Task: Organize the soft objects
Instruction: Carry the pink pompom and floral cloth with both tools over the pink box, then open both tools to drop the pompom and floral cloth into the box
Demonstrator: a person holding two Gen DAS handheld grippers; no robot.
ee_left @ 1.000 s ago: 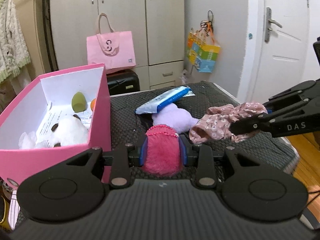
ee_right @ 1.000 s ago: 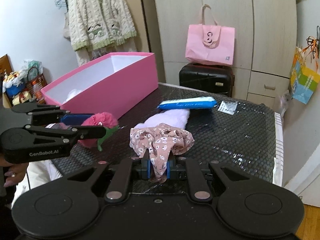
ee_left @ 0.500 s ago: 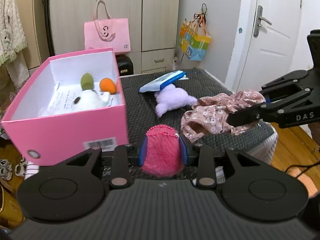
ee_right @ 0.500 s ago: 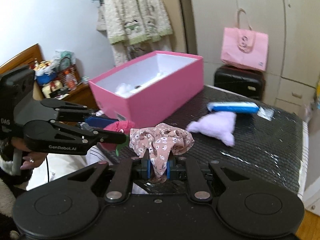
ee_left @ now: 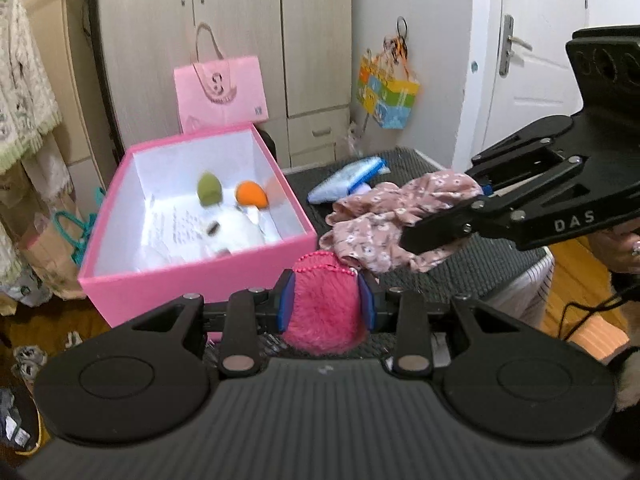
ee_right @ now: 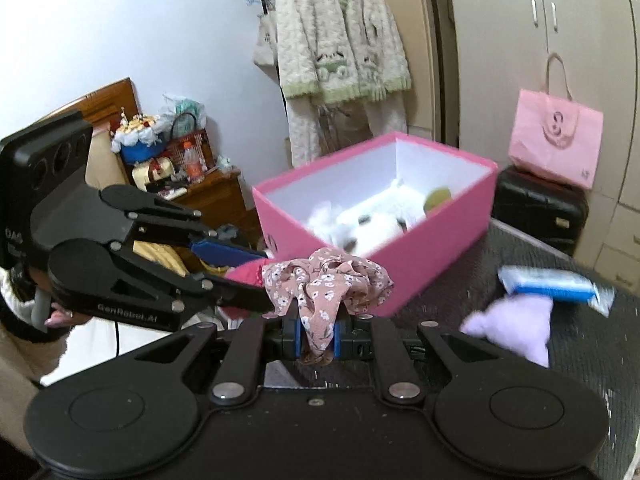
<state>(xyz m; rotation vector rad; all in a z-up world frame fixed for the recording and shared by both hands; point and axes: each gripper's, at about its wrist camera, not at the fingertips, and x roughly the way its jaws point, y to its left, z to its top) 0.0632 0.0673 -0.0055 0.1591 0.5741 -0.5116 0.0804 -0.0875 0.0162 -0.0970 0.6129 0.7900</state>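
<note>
Two tongs, each clamped on one thing: the left tongs grip a pink fluffy toy at lower centre, the right tongs a floral scrunchie. Behind stands one pink box, mid-left, holding a green and an orange sponge; one lilac plush lies on the worktop.

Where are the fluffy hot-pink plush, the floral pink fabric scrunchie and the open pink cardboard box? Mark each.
fluffy hot-pink plush (ee_left: pixel 323 312), left wrist view, middle of its fur.
floral pink fabric scrunchie (ee_right: pixel 326 282), right wrist view, bunched top.
open pink cardboard box (ee_left: pixel 192 278), left wrist view, near outer wall.

Hot-pink fuzzy toy, floral dusty-pink cloth, pink box with white inside.
</note>
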